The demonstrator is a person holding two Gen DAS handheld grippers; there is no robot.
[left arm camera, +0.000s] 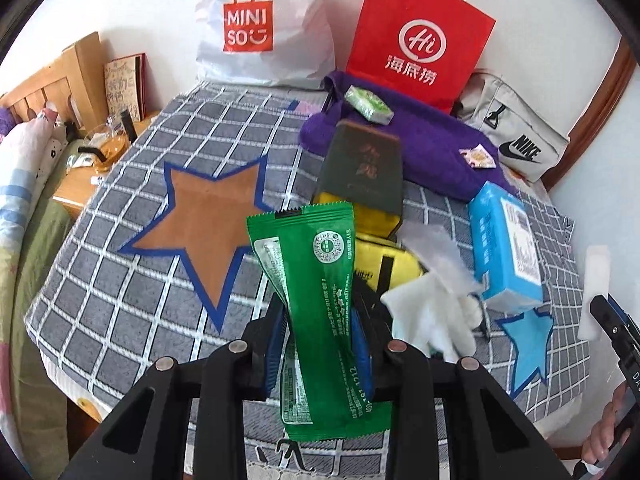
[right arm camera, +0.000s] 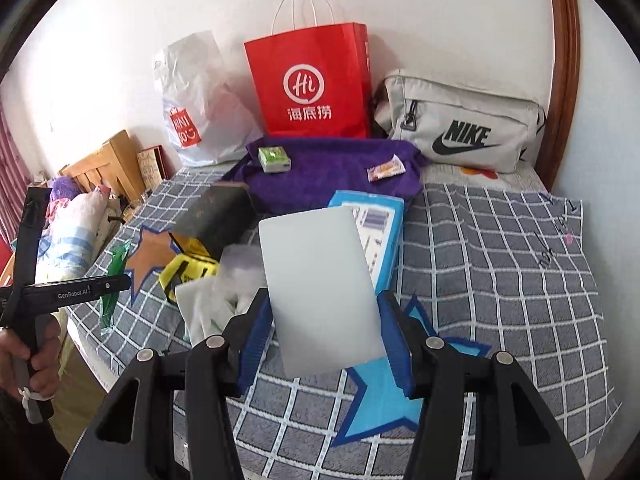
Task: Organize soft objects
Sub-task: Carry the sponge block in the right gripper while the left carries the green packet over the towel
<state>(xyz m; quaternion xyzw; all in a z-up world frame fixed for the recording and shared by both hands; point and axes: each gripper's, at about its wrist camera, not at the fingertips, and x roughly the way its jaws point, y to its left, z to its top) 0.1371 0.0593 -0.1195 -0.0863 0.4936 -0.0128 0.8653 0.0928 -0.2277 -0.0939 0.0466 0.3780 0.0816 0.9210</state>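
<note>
My left gripper (left arm camera: 318, 334) is shut on a green snack packet (left arm camera: 316, 300), held upright above the grey checked cloth (left arm camera: 120, 300), just right of the brown star (left arm camera: 208, 216). The packet also shows in the right wrist view (right arm camera: 114, 280). My right gripper (right arm camera: 320, 332) is shut on a white sponge block (right arm camera: 320, 288), held above the light blue star (right arm camera: 384, 396). The block's edge shows in the left wrist view (left arm camera: 596, 292). A purple towel (right arm camera: 332, 172) at the back carries a small green tissue pack (right arm camera: 274, 159) and a small sachet (right arm camera: 386, 169).
A blue tissue box (left arm camera: 506, 248), white gloves (left arm camera: 432, 312), a yellow pouch (left arm camera: 384, 264) and a dark box (left arm camera: 364, 168) lie mid-table. A red paper bag (right arm camera: 316, 84), a white Miniso bag (left arm camera: 260, 28) and a grey Nike bag (right arm camera: 460, 128) stand against the wall.
</note>
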